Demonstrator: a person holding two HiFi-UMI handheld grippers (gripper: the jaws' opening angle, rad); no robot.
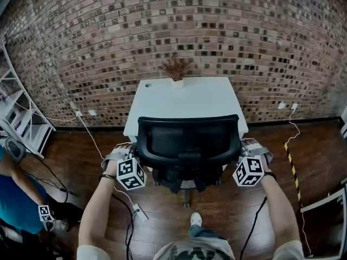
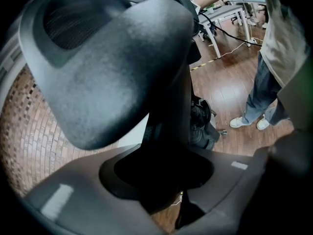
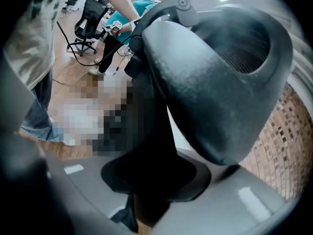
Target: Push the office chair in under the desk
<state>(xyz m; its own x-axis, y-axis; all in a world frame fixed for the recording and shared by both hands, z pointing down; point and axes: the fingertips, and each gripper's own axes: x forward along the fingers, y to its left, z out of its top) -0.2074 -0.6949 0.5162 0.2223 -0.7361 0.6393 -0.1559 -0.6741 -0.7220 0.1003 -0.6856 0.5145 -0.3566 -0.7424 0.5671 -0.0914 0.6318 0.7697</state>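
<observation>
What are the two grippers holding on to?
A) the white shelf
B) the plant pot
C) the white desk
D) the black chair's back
D: the left gripper and the right gripper sit at either side of the office chair, and each gripper view shows the fingers closed on the backrest's dark edge.

The office chair (image 1: 187,140) has a black mesh back inside a matt black plastic frame, and its armrest pad (image 2: 112,67) looks dull and finely grained. The desk (image 1: 184,99) has a smooth, matt white top. The dried plant (image 1: 175,67) looks brittle and papery. The wall (image 1: 97,42) is rough brick with pale mortar. The floor (image 1: 312,161) is dark wood planks with a soft sheen.
</observation>
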